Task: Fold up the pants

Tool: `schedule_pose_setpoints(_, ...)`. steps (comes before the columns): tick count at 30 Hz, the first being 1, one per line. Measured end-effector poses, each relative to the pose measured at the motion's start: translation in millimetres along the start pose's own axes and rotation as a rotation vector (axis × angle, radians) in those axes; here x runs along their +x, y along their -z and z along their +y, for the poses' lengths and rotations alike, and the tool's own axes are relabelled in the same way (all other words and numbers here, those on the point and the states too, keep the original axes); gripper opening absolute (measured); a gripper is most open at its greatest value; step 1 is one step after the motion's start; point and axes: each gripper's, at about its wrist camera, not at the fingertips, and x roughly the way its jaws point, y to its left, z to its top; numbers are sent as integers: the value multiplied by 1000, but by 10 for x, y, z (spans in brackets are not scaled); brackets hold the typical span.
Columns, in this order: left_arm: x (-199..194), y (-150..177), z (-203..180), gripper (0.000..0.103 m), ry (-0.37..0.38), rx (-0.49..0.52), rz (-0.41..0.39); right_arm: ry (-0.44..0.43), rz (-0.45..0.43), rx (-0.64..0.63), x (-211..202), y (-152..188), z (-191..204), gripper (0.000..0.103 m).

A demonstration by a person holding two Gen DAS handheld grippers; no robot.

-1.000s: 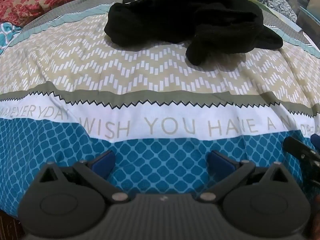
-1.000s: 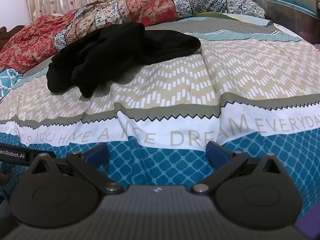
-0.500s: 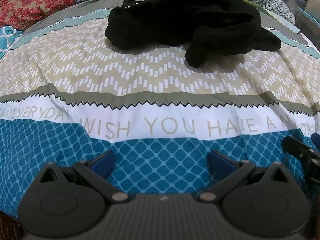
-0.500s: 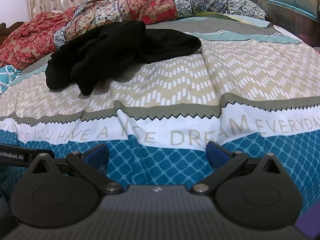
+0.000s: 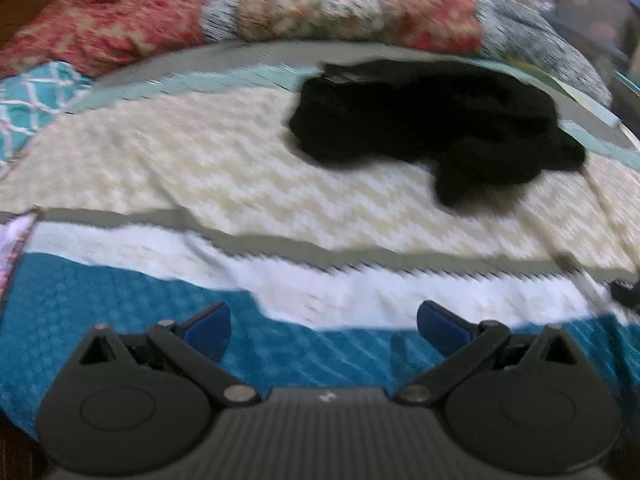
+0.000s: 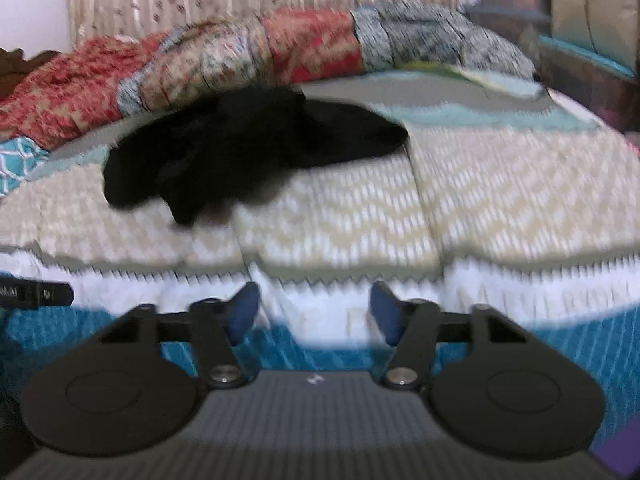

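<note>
pants (image 5: 432,128): black, 1 o'clock | bedspread (image 5: 224,168): beige-white chevron, white band, teal lattice | quilt (image 6: 312,52): red-grey floral patchwork, 12 o'clock | pads (image 5: 210,330): blue

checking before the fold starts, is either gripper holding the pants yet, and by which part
Nothing is held. The left gripper and right gripper are both open and empty; the black pants lie bunched farther up the bed.
</note>
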Motion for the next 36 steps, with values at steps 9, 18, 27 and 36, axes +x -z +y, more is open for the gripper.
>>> schedule_pose_setpoints(9,367,-104,438,103,-67,-116,89,-99,-89,-184,530,-905,348,65)
schedule_pose_setpoints(18,482,-95,422,103,-91,-73,70,-143,-106,-600,985,-1096,983,74)
schedule_pose_setpoints(27,337,34,399,103,-79,-47,74,-164,-85,-728,1347,-1270,1340,12)
schedule_pose_setpoints(36,242,-218,552,98,8,-100,18,63,-286,-251,917,-2169,222,6)
